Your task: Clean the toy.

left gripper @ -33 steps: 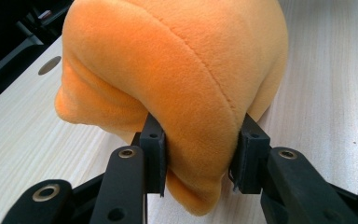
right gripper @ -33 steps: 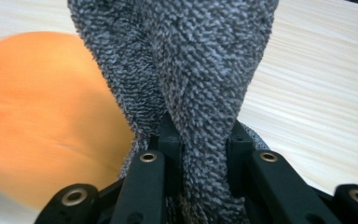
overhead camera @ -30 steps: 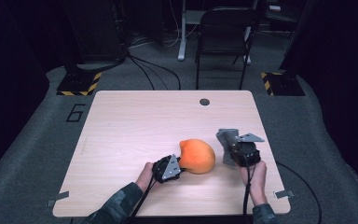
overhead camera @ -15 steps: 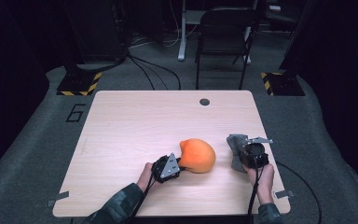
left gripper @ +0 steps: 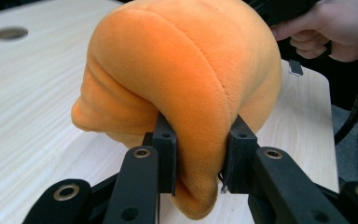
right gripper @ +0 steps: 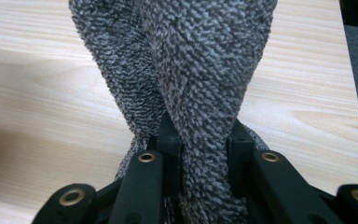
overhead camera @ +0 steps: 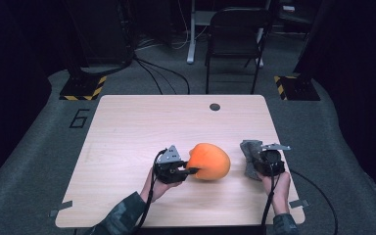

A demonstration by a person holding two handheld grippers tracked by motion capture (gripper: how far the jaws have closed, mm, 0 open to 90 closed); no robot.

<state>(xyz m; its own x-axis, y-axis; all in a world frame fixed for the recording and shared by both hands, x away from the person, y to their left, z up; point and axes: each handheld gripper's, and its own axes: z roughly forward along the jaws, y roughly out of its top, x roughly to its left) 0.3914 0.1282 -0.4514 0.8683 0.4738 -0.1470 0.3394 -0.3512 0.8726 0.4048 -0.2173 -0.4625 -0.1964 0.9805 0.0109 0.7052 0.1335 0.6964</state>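
Rounded orange plush cushion [left gripper: 182, 79] with stitched seams, a fold pinched by the left gripper [left gripper: 199, 158], jaws having just closed, speckled grey knitted cloth [right gripper: 191, 70] clamped in the right gripper [right gripper: 200, 158], pale wooden table [overhead camera: 142, 122]

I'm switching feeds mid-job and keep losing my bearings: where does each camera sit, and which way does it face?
High view: above the person's side, looking forward and down on the table; both forearms, left tongs, right tongs.
Left gripper view: rides the left tongs, looking along jaws pinching the orange plush; the other hand behind.
Right gripper view: rides the right tongs, jaws clamping the grey cloth.
Shared: high and left views show the plush; all show the tabletop.
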